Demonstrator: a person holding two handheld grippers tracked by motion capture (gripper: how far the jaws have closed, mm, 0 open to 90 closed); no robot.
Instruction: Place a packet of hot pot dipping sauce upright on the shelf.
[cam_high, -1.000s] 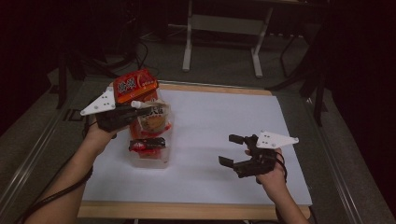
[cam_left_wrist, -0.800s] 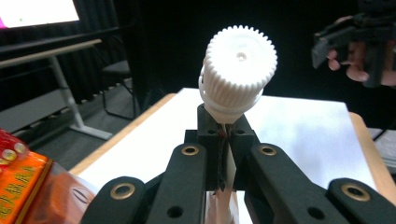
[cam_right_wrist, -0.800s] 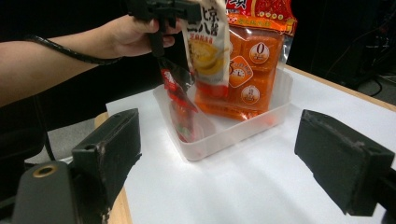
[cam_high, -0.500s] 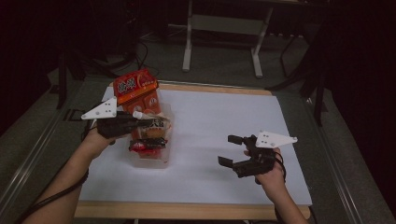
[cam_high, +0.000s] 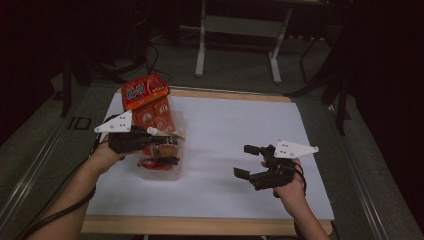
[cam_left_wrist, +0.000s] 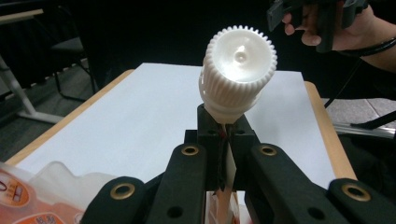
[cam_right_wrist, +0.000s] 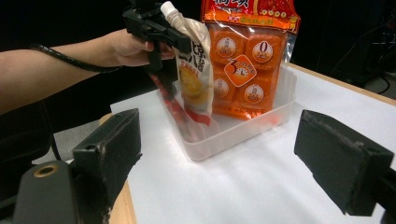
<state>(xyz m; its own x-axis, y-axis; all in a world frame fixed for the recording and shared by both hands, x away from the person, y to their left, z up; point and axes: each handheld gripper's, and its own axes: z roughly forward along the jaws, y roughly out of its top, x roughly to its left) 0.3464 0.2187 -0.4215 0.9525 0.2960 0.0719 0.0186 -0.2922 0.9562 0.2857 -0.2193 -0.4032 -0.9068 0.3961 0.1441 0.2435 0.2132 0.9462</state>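
My left gripper (cam_high: 146, 139) is shut on the neck of a spouted drink pouch (cam_high: 170, 142), just under its white ribbed cap (cam_left_wrist: 238, 70). The pouch (cam_right_wrist: 194, 79) hangs upright with its lower end inside a clear plastic bin (cam_high: 175, 172). A tall orange snack bag (cam_high: 147, 100) stands against the bin's far end. In the left gripper view the jaws (cam_left_wrist: 227, 135) pinch the flat pouch top. My right gripper (cam_high: 250, 162) hovers open over the white sheet to the right of the bin, pads (cam_right_wrist: 109, 149) wide apart with nothing between them.
A red packet (cam_high: 155, 162) lies in the bottom of the bin. The white sheet (cam_high: 235, 125) covers a wooden table (cam_high: 200, 225). A metal frame (cam_high: 240, 30) and cables stand on the floor beyond the far edge.
My left gripper has drawn slightly toward the person with the pouch in it, away from the orange bag. The right gripper has kept still.
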